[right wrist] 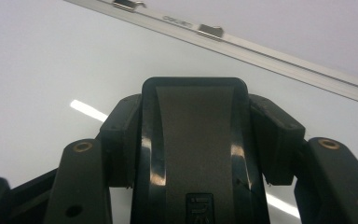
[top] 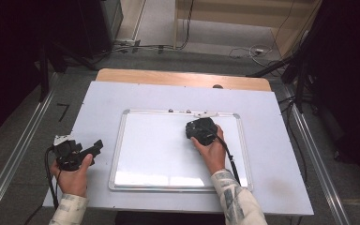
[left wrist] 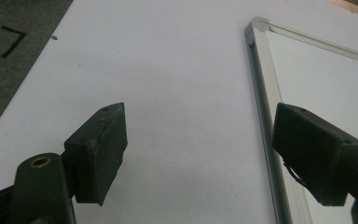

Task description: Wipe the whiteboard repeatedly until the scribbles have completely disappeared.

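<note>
So there's one white rectangular whiteboard with a silver metal frame (top: pixel 180 145), lying flat in the middle of one pale grey table top (top: pixel 272 140). Two black grippers, one per hand. There's also one black plastic whiteboard eraser with a glossy rim (right wrist: pixel 193 135), and two small metal clips (right wrist: pixel 209 31) on the board's far frame edge.

The right gripper (top: pixel 201 131) sits over the upper right part of the board, close to the far frame. Its jaws are clamped on the eraser, one pad on each long side, and the eraser faces down onto the white surface. The right hand (top: pixel 211 150) reaches forward, forearm angled in from the bottom.

The left gripper (top: pixel 82 151) is off the board, over bare table just left of the frame. Its jaws are spread wide with nothing between them. The left hand (top: pixel 72 176) is low near the table's near edge.
</note>
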`<state>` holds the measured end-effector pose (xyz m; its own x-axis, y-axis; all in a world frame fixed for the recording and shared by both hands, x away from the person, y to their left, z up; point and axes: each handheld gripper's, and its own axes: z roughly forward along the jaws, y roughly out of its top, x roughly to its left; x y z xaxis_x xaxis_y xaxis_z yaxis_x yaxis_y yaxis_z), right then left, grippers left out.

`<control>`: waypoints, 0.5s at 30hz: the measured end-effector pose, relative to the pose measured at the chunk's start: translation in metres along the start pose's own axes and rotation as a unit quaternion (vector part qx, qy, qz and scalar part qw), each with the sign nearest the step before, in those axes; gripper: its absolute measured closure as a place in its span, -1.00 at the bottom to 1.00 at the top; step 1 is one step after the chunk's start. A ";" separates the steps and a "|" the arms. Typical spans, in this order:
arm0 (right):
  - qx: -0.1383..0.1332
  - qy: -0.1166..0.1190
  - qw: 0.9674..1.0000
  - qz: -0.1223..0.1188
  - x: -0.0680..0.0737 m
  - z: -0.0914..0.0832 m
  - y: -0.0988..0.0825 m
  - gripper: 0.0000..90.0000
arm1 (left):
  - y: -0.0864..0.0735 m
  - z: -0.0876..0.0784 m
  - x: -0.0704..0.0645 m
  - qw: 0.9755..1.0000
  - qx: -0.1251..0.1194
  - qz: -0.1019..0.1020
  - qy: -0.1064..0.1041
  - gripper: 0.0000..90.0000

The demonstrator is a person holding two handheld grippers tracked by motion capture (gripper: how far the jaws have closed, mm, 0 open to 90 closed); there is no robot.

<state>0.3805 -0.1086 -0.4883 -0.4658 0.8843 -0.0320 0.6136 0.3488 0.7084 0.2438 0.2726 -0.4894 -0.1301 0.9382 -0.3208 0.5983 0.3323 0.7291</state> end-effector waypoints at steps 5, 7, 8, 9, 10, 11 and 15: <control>-0.002 0.014 1.000 -0.017 0.016 0.001 0.000 -0.13 | 0.000 0.000 -0.001 1.000 0.001 0.002 -0.001 -0.57; -0.001 0.020 0.999 -0.027 0.024 0.000 0.000 -0.13 | 0.000 0.000 -0.001 1.000 0.001 0.002 -0.001 -0.57; -0.002 0.024 0.999 -0.031 0.028 0.000 0.000 -0.12 | 0.000 0.000 -0.001 1.000 0.001 0.002 -0.001 -0.57; -0.001 0.027 0.999 -0.034 0.032 0.000 -0.001 -0.12 | 0.000 0.000 -0.001 1.000 0.001 0.002 -0.001 -0.57; -0.003 0.034 0.999 -0.042 0.040 0.000 -0.001 -0.12 | 0.000 0.000 -0.001 1.000 0.001 0.002 -0.001 -0.57; -0.003 0.034 0.999 -0.042 0.040 0.000 -0.001 -0.12 | 0.000 0.000 -0.001 1.000 0.001 0.002 -0.002 -0.57; -0.004 0.046 0.997 -0.054 0.056 -0.002 -0.002 -0.12 | 0.000 0.000 -0.001 1.000 0.001 0.002 -0.001 -0.57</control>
<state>0.3518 -0.0602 -0.4907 -0.5862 0.8090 -0.0433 0.5518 0.4378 0.7098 0.2437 0.2717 -0.4891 -0.1260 0.9391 -0.3198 0.5998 0.3288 0.7295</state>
